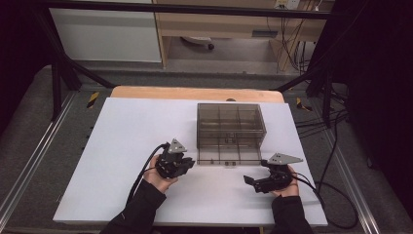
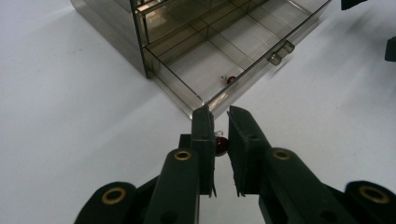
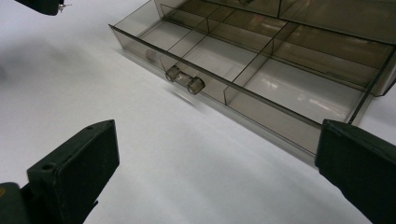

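Observation:
A smoky clear drawer box (image 1: 229,127) stands on the white table (image 1: 126,146), its bottom drawer (image 3: 261,70) pulled out toward me. My left gripper (image 2: 221,116) hovers just before the drawer's near corner, shut on a small red bead (image 2: 221,145) pinched between its pads. Another small red bead (image 2: 230,80) lies in the drawer's end compartment. In the high view the left gripper (image 1: 189,163) sits left of the drawer front. My right gripper (image 3: 215,172) stands open, nothing between its jaws, facing the drawer's handle (image 3: 185,79). From above, the right gripper (image 1: 249,181) sits at the drawer's right front.
The drawer is split by clear dividers into several compartments. A wooden board edge (image 1: 195,92) runs behind the white sheet. Black frame bars (image 1: 63,63) and cables (image 1: 331,161) flank the table on both sides.

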### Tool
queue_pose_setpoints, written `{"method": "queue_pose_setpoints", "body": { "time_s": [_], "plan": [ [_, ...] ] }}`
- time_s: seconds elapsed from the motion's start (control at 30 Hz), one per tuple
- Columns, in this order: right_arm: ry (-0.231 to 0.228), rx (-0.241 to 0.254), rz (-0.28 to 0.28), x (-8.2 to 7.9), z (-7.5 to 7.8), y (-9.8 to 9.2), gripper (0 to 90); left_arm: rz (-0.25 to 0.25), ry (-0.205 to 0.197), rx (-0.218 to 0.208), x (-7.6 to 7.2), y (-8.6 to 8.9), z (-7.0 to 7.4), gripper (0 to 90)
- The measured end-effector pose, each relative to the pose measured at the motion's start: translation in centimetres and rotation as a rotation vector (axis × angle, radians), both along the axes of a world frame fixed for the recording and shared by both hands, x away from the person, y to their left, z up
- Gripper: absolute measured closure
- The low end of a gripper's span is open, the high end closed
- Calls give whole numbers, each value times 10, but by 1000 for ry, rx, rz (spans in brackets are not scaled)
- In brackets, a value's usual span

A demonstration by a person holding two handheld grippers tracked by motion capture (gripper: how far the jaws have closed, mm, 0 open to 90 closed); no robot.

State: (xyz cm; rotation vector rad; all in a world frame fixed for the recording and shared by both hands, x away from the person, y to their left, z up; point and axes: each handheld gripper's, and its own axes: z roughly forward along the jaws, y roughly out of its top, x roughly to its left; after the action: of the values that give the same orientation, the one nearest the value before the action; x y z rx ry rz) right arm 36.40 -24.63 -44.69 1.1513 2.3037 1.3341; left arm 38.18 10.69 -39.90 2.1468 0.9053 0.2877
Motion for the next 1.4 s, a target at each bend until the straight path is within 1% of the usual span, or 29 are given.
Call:
{"method": "queue_pose_setpoints", "body": {
  "time_s": [0.13,0.7,0.83,0.97,1.13,1.4],
  "plan": [
    [0,1,0,0,0,0,6,-5,-4,8,2,-4,1,798],
    [-2,-1,2,0,0,0,6,-7,4,-3,13,-17,7,797],
    [-1,0,2,0,0,0,6,-8,-4,4,15,-22,10,797],
    [1,1,1,0,0,0,6,-7,-8,-3,17,-24,13,797],
    [-2,-1,4,0,0,0,6,-9,-13,3,20,-27,14,797],
    [2,1,4,0,-1,0,6,3,-13,-5,28,-29,16,797]
  ]
}}
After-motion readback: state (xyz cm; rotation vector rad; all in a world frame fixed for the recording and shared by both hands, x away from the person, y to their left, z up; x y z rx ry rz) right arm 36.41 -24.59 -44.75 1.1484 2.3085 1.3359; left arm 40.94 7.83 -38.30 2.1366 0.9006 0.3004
